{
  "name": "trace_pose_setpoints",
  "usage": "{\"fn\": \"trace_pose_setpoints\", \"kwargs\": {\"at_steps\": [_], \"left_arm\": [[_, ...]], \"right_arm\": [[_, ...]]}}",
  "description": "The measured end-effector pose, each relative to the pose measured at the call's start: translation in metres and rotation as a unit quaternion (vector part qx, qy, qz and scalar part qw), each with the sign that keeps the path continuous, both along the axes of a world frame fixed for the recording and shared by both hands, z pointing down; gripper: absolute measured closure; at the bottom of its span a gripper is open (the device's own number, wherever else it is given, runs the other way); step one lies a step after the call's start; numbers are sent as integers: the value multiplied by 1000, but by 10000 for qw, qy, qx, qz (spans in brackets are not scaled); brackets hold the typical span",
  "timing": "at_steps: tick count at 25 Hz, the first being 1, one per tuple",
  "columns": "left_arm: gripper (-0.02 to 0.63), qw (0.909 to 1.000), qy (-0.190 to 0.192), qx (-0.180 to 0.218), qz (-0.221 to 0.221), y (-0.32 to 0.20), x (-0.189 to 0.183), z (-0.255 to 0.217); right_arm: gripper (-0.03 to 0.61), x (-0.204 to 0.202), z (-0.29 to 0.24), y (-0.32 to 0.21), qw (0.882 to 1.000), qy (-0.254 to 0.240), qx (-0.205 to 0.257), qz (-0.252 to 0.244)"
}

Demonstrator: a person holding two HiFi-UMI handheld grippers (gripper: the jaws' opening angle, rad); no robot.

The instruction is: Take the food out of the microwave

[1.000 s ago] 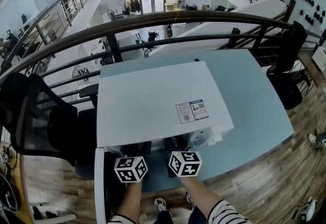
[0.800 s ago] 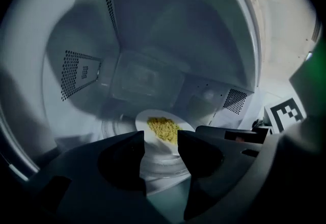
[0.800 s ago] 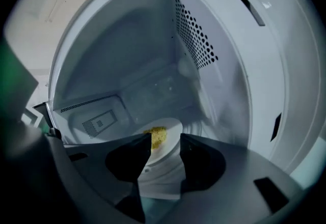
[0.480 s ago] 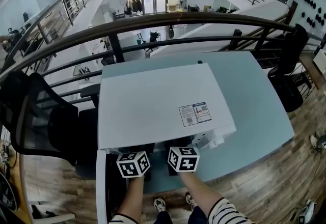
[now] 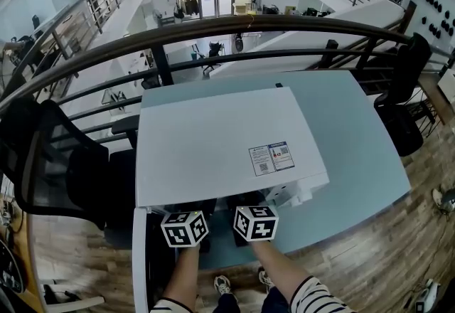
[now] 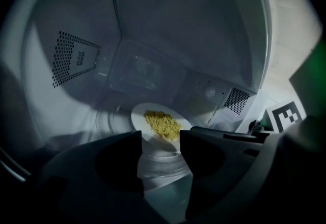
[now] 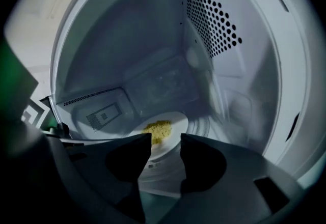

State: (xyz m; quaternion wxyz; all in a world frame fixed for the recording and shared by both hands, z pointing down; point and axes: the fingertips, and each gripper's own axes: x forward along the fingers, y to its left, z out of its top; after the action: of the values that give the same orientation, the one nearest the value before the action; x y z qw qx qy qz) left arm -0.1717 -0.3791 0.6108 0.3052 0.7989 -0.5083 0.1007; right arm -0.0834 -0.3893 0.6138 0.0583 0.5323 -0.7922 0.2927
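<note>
We had both tools reaching into the open cavity of the white box-shaped microwave (image 5: pixel 213 141) on the pale blue table (image 5: pixel 355 134). The round white plate (image 6: pixel 138 116) of crumbly yellow food (image 6: pixel 162 124) sat inside on the glass turntable (image 6: pixel 163 167). Our left gripper (image 6: pixel 160 139) was opening its jaws, with the plate's near rim showing in the gap, ungripped. Our right gripper (image 7: pixel 165 141) stood wide apart, holding nothing, facing the same plate.

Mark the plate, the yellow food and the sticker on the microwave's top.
plate (image 6: pixel 137 117), left gripper view, bare left rim.
yellow food (image 6: pixel 162 124), left gripper view, middle of the heap.
sticker (image 5: pixel 271 158), head view, centre of the label.
</note>
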Motion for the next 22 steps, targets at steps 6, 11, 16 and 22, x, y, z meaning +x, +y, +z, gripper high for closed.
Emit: {"fn": "trace_pose_setpoints", "kwargs": {"at_steps": [6, 11, 16, 22], "left_arm": [[397, 9997, 248, 65, -24, 8, 0, -3], [397, 9995, 279, 129, 14, 23, 1, -10], [397, 9995, 322, 56, 3, 43, 4, -6], [398, 9992, 402, 8, 0, 63, 10, -6]], "right_arm": [[400, 2, -2, 8, 9995, -305, 8, 7], [400, 4, -9, 25, 9991, -410, 50, -32], [400, 8, -5, 45, 9988, -495, -42, -27], [400, 13, -6, 61, 9984, -552, -88, 6]]}}
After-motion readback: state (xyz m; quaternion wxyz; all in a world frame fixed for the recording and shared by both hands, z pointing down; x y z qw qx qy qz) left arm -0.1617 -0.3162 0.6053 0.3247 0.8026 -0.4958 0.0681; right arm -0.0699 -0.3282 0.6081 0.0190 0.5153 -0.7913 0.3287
